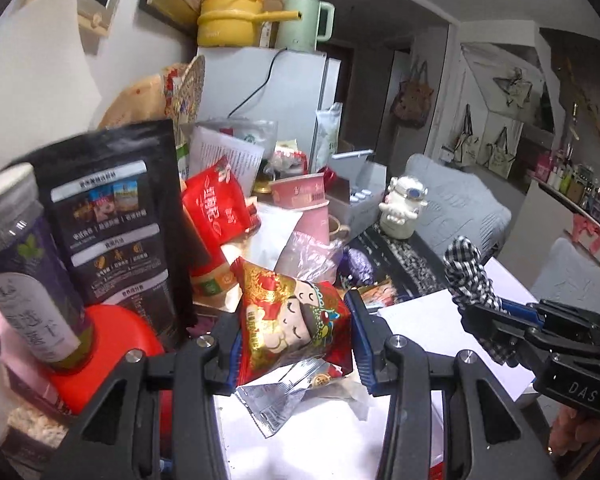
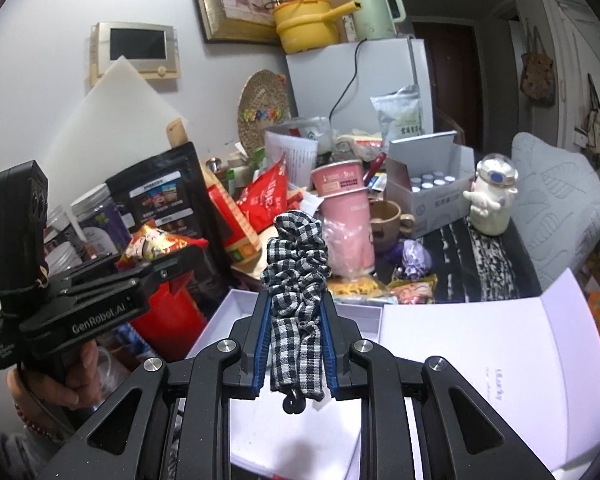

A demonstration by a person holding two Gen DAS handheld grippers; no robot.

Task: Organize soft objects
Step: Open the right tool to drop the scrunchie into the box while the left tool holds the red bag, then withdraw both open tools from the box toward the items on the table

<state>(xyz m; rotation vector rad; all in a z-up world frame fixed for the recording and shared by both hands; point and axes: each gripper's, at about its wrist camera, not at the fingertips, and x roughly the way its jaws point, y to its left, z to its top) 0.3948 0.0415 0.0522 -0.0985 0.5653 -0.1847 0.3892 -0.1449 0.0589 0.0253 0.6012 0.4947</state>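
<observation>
My left gripper (image 1: pixel 296 332) is shut on a red and gold snack packet (image 1: pixel 288 320) printed with a cartoon figure, held above a white open box (image 1: pixel 300 440). A crumpled silver wrapper (image 1: pixel 276 400) lies under it. In the right wrist view the left gripper (image 2: pixel 156 256) appears at the left, still holding the snack packet (image 2: pixel 156 246). My right gripper (image 2: pixel 294 332) is shut on a black-and-white checked scrunchie (image 2: pixel 296 280), which stands up between the pads over the white box (image 2: pixel 300 412). The same scrunchie (image 1: pixel 468 276) and right gripper (image 1: pixel 500 312) show at the right of the left wrist view.
The table is crowded: a black pouch (image 1: pixel 120 220), a purple-labelled jar (image 1: pixel 24 264), a red bag (image 1: pixel 216 208), pink cups (image 2: pixel 346 216), a white figurine (image 2: pixel 492 196), a box of small bottles (image 2: pixel 432 184). The white box lid (image 2: pixel 480 356) lies open to the right. A hand (image 2: pixel 72 376) grips the left tool.
</observation>
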